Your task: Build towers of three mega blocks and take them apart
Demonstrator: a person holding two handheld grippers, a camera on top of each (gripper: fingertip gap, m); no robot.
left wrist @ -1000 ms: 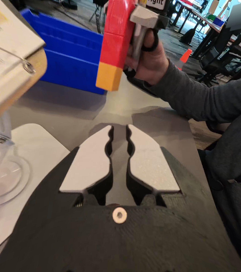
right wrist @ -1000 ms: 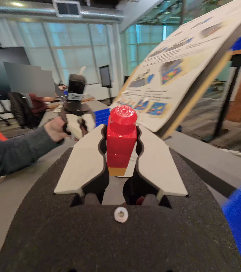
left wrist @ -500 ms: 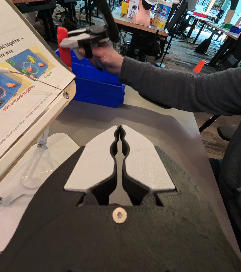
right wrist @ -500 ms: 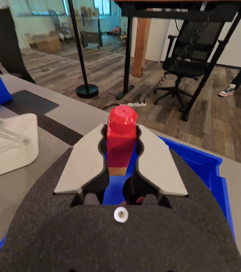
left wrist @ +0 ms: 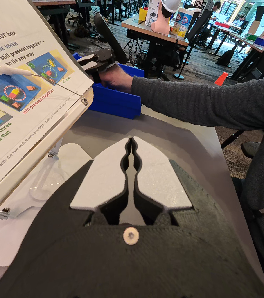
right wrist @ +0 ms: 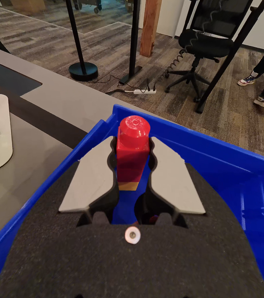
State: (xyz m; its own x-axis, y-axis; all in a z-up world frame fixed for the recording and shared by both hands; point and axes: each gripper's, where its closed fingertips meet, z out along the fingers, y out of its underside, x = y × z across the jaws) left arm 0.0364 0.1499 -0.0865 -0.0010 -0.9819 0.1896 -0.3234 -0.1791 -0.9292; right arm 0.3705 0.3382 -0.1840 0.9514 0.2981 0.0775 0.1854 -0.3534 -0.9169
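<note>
You're holding the tower (right wrist: pixel 132 158) upright in your right gripper (right wrist: pixel 132 145), clamped tight, hovering over the blue bin's (right wrist: pixel 216 154) far corner.

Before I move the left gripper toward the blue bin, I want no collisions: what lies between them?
In the left wrist view, only bare grey table lies between the shut left gripper and the blue bin; the instruction board overhangs to the side.

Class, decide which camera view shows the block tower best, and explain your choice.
The right wrist view. There the block tower, red blocks above an orange one, sits close between the right tool's fingers, over the blue bin. The left wrist view shows that tool far off at the bin, with the tower hidden.
</note>
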